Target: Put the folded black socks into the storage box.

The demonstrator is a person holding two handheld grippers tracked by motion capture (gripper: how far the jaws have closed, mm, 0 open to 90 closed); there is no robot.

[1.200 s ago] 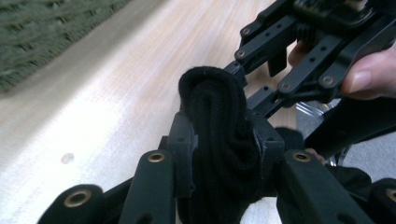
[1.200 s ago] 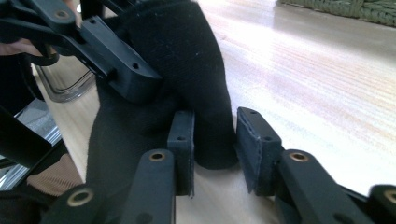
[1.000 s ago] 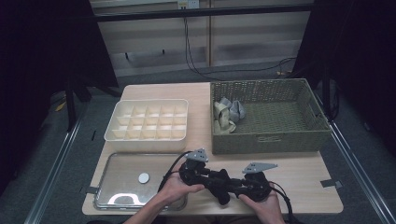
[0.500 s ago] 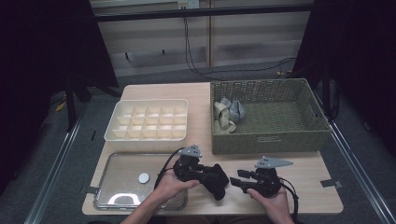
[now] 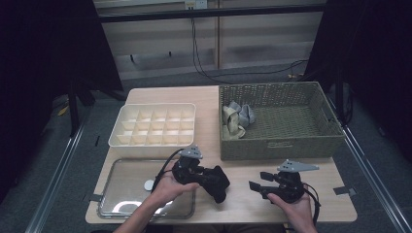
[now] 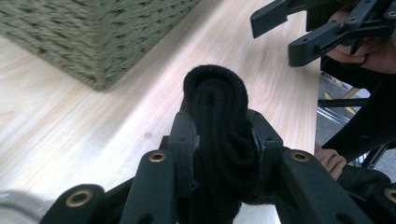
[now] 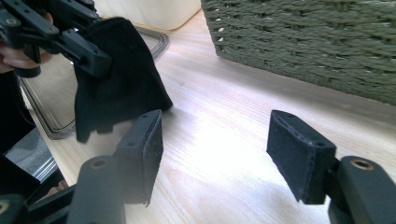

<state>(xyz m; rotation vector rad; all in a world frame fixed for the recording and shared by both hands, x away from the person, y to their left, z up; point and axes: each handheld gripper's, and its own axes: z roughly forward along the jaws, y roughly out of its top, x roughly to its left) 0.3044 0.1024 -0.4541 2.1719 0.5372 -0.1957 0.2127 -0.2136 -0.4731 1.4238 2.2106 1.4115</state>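
High view, item: black rolled sock [image 5: 216, 180], above the table's [image 5: 243, 201] front edge, between tray [image 5: 124, 171] and basket [image 5: 279, 145].
Left gripper [image 5: 206, 175]: jaws clamped on sock.
Right gripper [image 5: 256, 180]: jaws apart, just been opening, nothing between.
Axis: sock points toward right gripper.
Nearer hand: left.

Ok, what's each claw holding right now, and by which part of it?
The left claw is clamped on a rolled black sock, gripping it across the middle of the roll. The right claw has just been opening and holds nothing.
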